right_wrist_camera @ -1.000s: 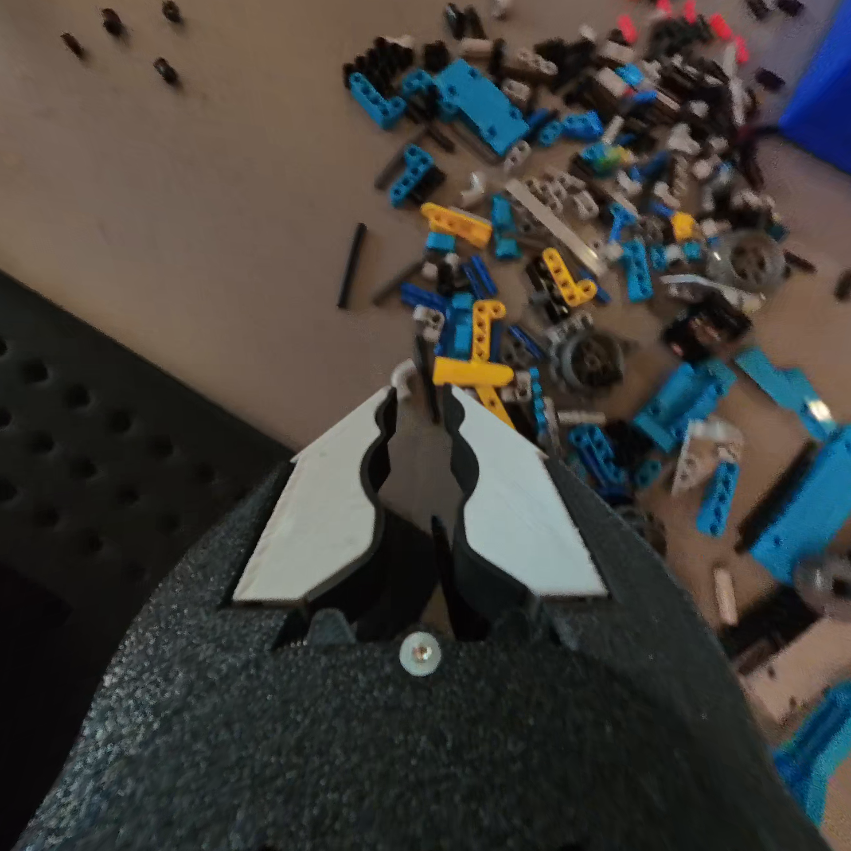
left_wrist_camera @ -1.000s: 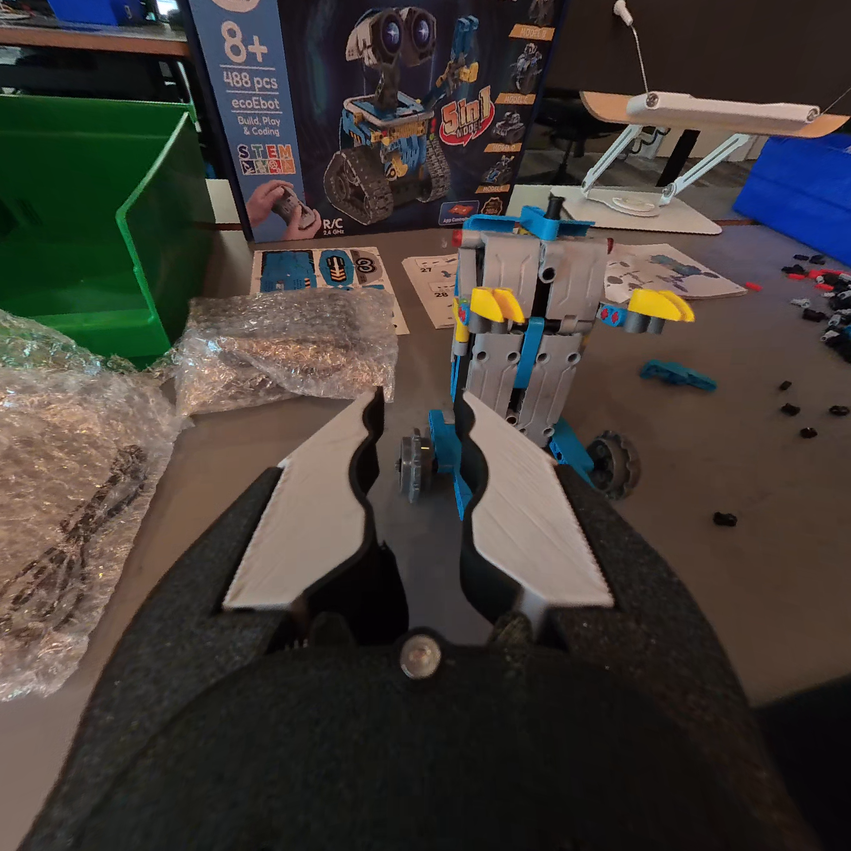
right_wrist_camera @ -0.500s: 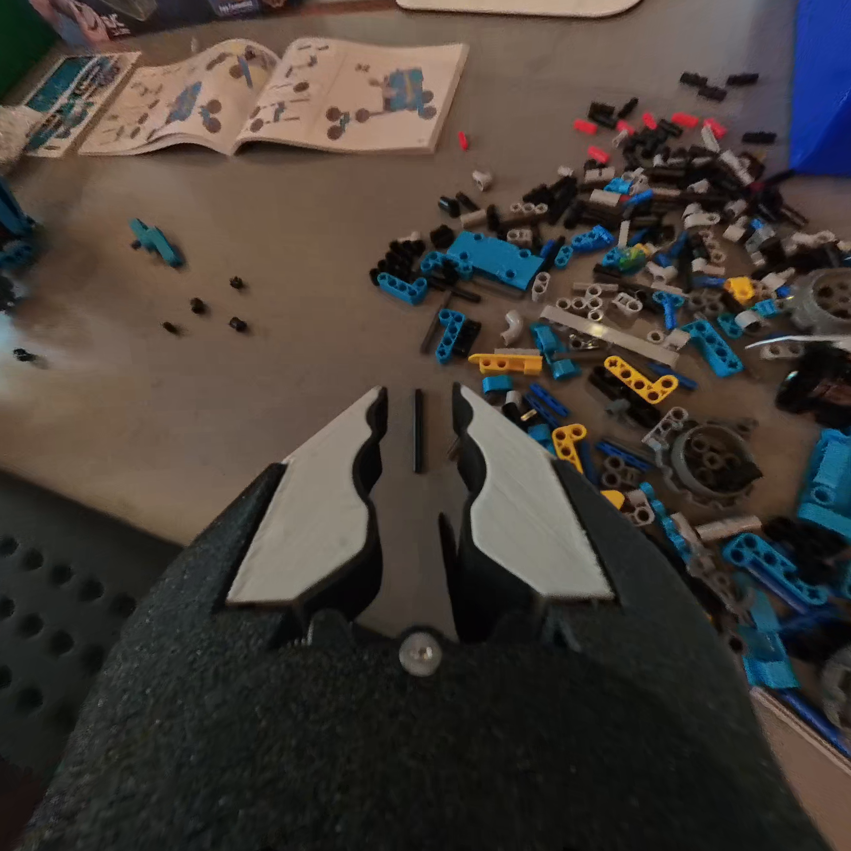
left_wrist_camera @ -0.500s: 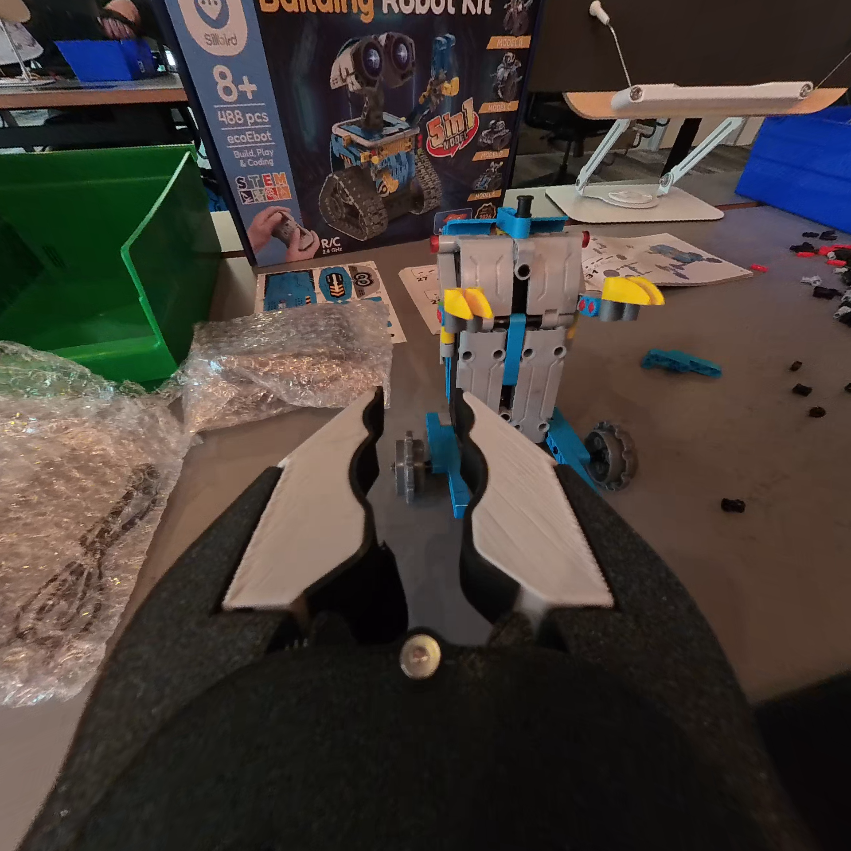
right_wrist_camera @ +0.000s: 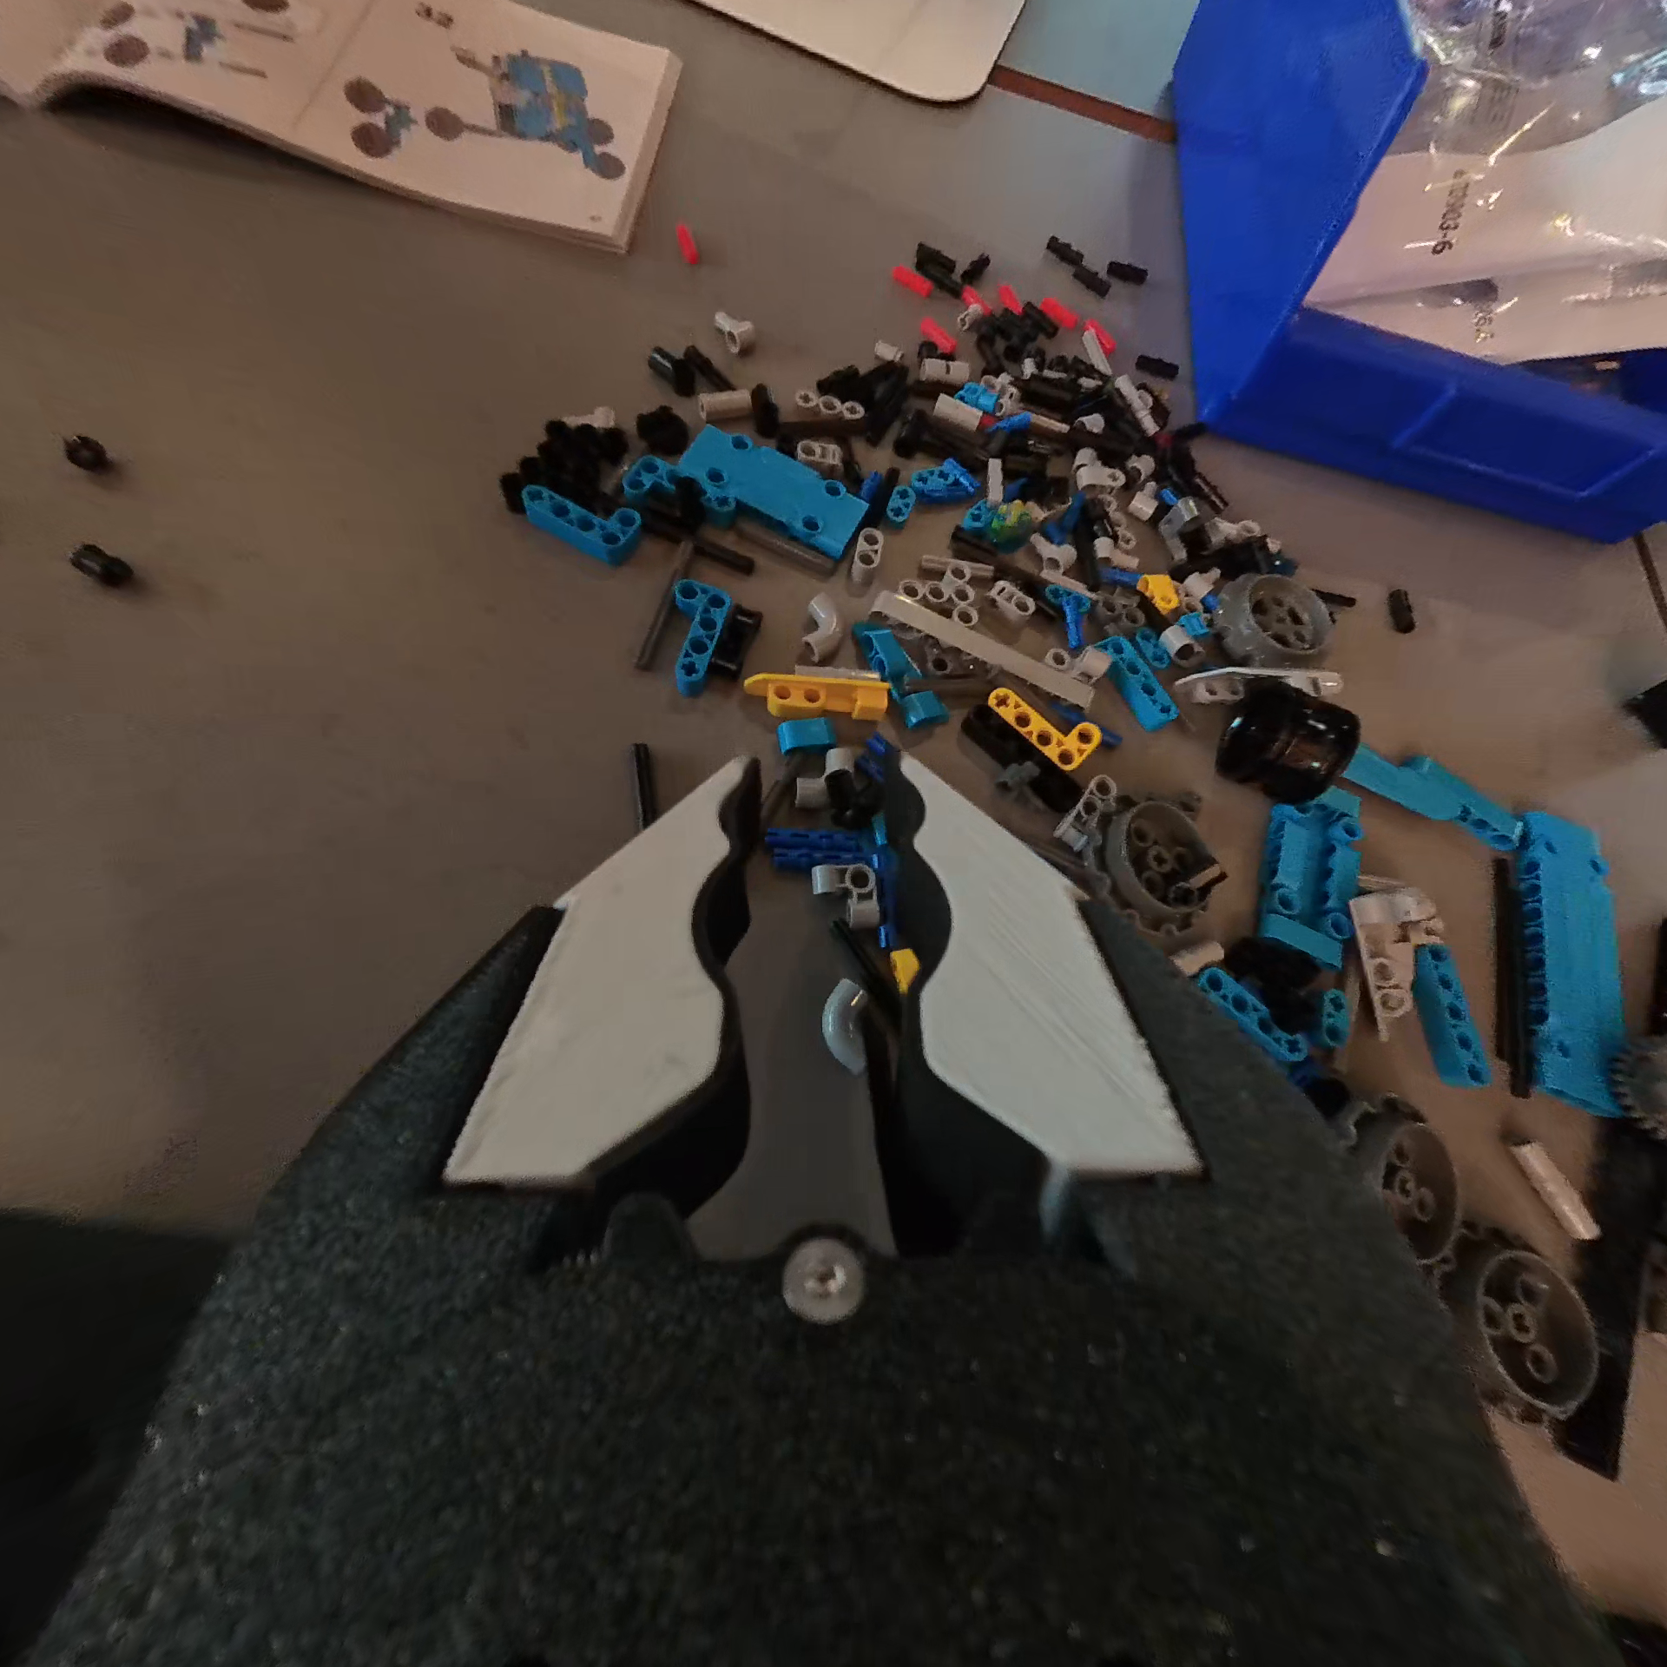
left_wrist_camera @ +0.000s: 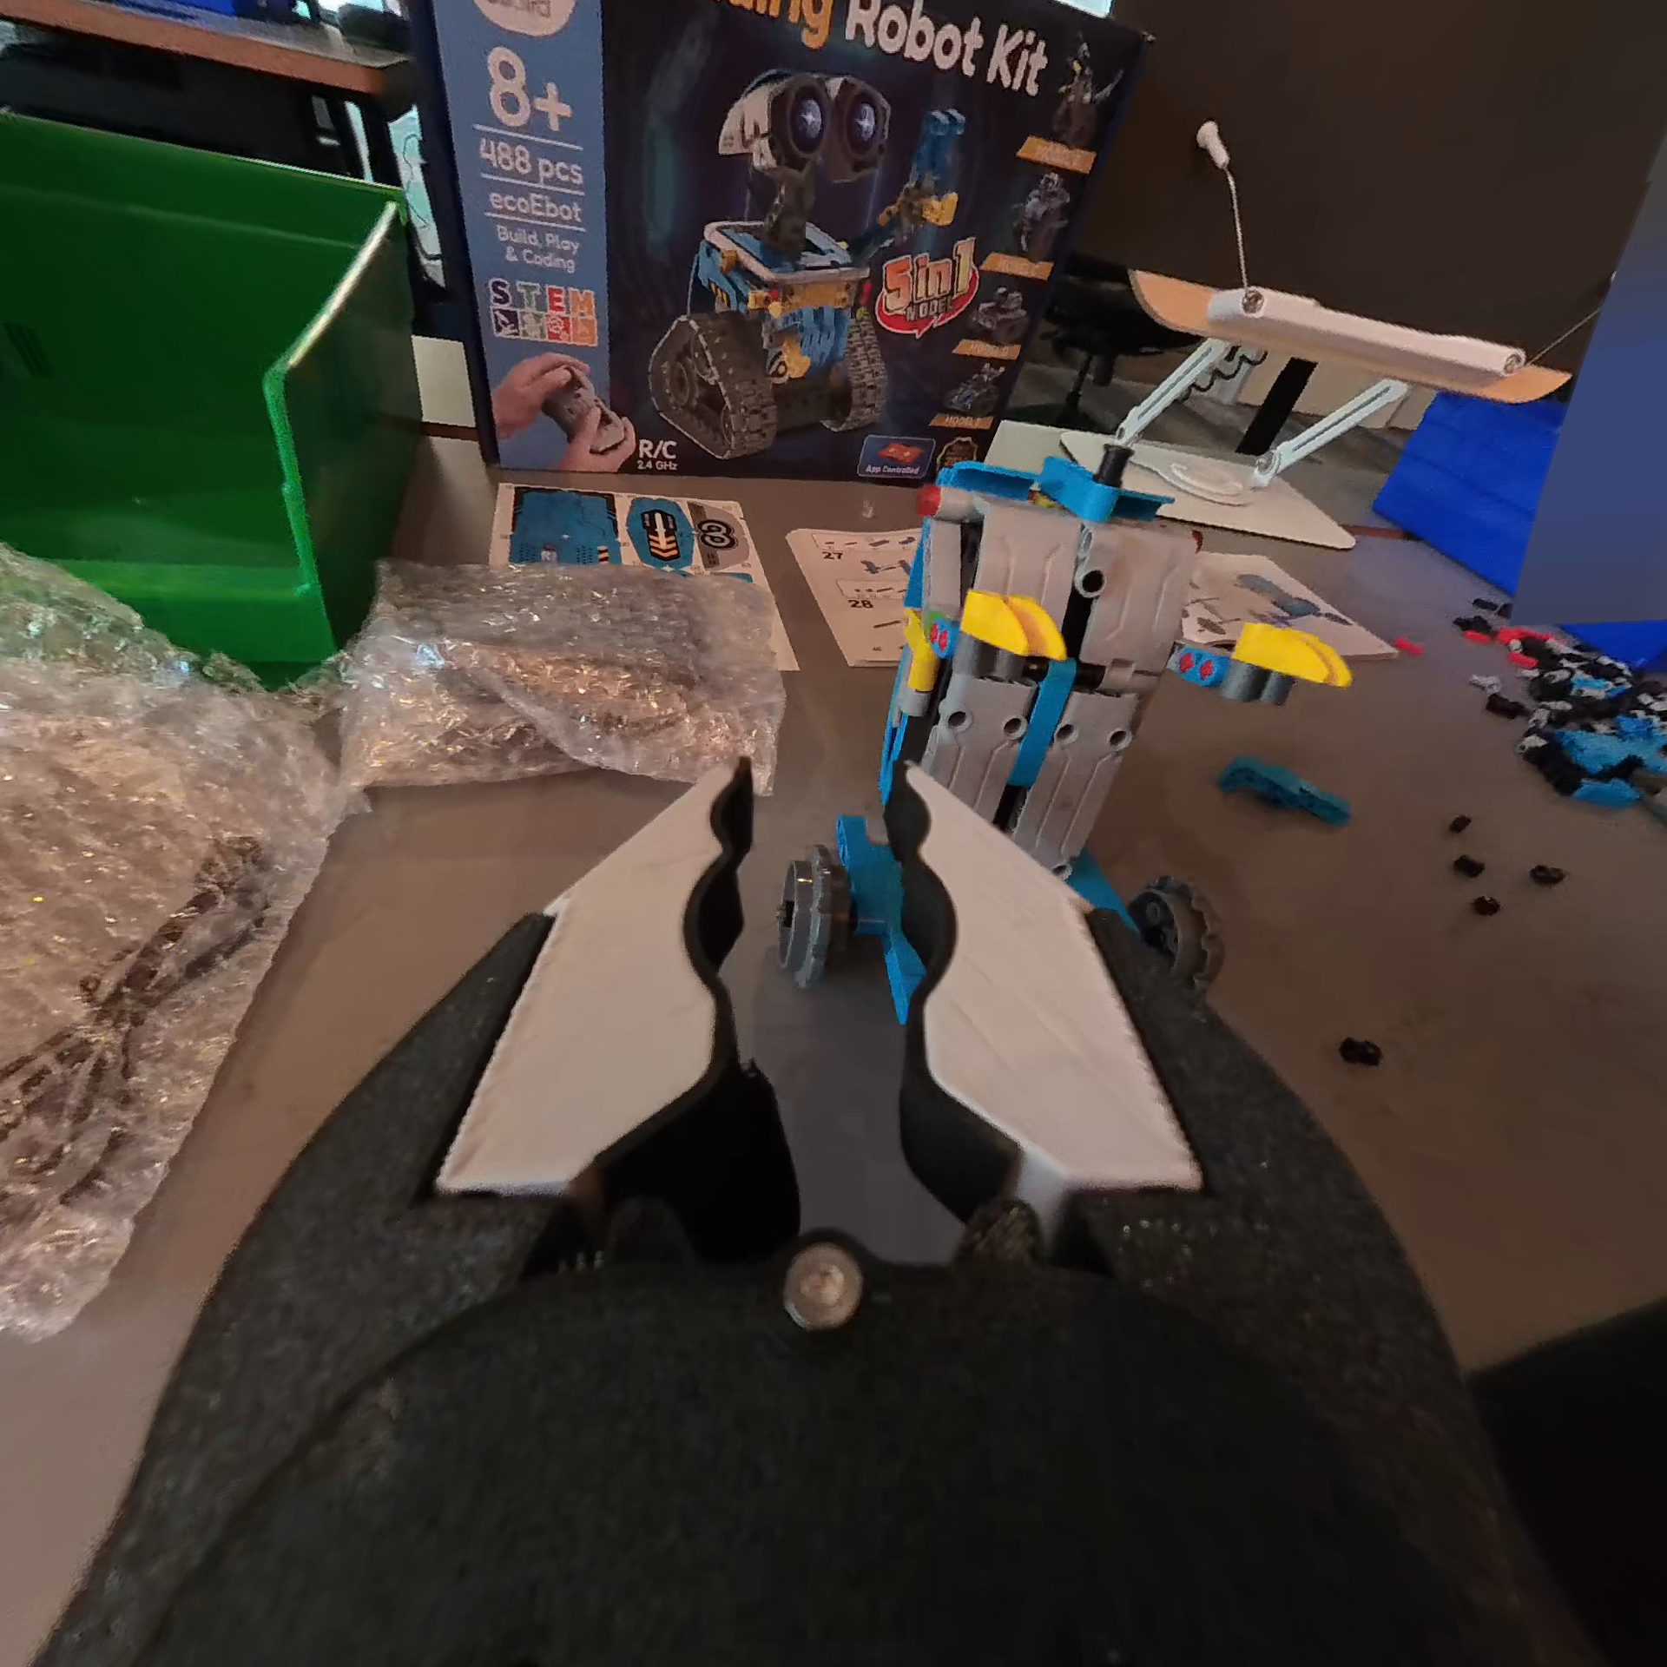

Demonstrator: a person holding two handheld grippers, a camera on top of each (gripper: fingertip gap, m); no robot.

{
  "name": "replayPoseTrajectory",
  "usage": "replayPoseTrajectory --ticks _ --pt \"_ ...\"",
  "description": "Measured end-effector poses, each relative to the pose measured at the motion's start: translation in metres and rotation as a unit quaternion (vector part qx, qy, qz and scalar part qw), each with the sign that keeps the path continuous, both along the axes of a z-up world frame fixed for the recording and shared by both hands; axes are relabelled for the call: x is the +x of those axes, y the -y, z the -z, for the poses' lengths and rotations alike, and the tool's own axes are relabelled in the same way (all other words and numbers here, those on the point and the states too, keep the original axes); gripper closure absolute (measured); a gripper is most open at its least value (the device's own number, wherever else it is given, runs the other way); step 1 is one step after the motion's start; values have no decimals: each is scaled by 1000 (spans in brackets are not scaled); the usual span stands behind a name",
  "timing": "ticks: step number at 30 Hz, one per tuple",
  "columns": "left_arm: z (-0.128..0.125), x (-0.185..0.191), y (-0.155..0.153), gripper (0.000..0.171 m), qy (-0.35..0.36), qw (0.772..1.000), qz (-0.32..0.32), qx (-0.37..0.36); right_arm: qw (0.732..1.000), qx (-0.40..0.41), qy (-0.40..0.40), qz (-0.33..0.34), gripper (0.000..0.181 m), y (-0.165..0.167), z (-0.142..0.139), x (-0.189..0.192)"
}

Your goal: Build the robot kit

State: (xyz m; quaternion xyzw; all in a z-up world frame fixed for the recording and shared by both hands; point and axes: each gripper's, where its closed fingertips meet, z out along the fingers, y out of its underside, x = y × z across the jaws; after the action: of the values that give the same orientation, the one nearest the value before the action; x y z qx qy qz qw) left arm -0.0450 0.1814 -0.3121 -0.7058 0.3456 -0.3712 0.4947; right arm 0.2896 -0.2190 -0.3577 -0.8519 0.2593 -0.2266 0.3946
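A printed robot-kit box [left_wrist_camera: 776,234] is standing behind the half-built brick robot [left_wrist_camera: 1037,686], whose grey wheel [left_wrist_camera: 807,911] is showing between the spread, empty fingers of the left gripper [left_wrist_camera: 816,794]. The right gripper [right_wrist_camera: 825,785], likewise spread and empty, is hovering over the near edge of a loose brick pile [right_wrist_camera: 992,577], with an open instruction booklet [right_wrist_camera: 433,99] and a blue bin [right_wrist_camera: 1407,298] lying beyond.

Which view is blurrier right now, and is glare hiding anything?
Right wrist view: motion blur smears the loose parts pile, worst toward the edges; glare on the plastic bags in the blue bin. Left wrist view: sharper, the half-built model reads clearly; bubble wrap glints, wide-angle bending at the edges.
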Motion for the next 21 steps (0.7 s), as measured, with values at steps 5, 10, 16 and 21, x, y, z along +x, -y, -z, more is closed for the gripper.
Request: replayPoseTrajectory --ticks 5,10,16,21 --pt "2 2 3 142 0 1000 9 -13 1000 -17 -12 -11 158 -3 7 -2" --pt "3 3 4 142 -1 1000 14 -13 998 -27 -59 -16 159 -4 18 -9" --pt "3 2 3 141 -1 1000 11 -18 994 -30 -105 -2 162 -3 28 -11" --pt "5 3 2 141 -9 1000 7 -15 993 -5 -115 -14 172 -6 23 -13"
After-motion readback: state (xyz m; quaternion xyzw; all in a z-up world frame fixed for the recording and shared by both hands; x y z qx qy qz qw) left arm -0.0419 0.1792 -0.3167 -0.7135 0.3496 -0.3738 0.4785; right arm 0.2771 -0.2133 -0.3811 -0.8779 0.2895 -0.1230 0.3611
